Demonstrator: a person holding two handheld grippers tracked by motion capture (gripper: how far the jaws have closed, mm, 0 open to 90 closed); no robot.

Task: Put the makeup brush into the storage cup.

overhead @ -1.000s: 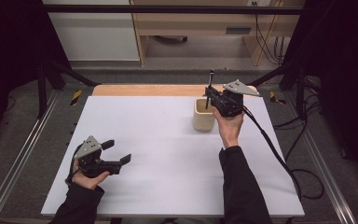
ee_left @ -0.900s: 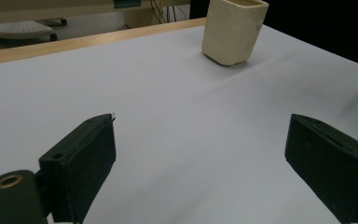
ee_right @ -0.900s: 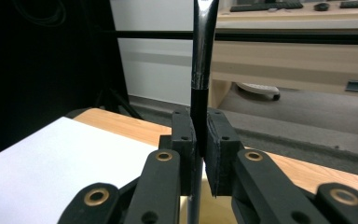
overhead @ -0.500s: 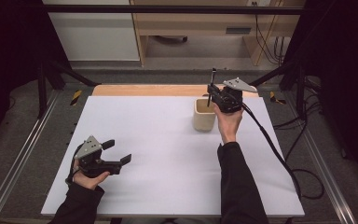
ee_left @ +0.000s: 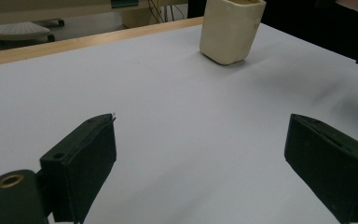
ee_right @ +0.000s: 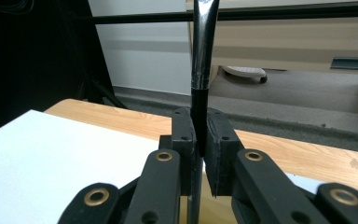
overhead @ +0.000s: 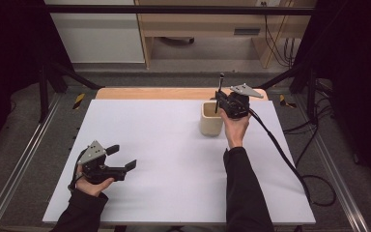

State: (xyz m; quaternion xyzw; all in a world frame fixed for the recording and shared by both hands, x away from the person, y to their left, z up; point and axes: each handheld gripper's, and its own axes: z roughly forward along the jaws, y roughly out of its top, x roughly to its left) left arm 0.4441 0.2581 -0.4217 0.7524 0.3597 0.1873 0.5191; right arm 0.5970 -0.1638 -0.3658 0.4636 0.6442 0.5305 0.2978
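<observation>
My right gripper (overhead: 219, 103) is shut on a slim utensil (overhead: 221, 84), black where the pads hold it and shiny metal above. It stands upright at the back right of the table. The utensil's lower end hangs at the right rim of a cream cup (overhead: 210, 120). In the right gripper view the utensil (ee_right: 200, 56) rises straight up between my right gripper's (ee_right: 200, 140) closed pads. My left gripper (overhead: 122, 157) rests low at the front left, open and holding nothing. In the left gripper view the cup (ee_left: 232, 30) is far off beyond my left gripper's (ee_left: 200, 158) wide jaws.
A white sheet (overhead: 164, 159) covers the table, and a strip of wood (overhead: 149, 93) shows along its far edge. Metal rails run down both sides. A cable (overhead: 280, 150) trails from the right gripper off the table's right side.
The right gripper has shifted slightly lower and leftward with the utensil, closer to the cup. The left gripper has stayed where it was.
</observation>
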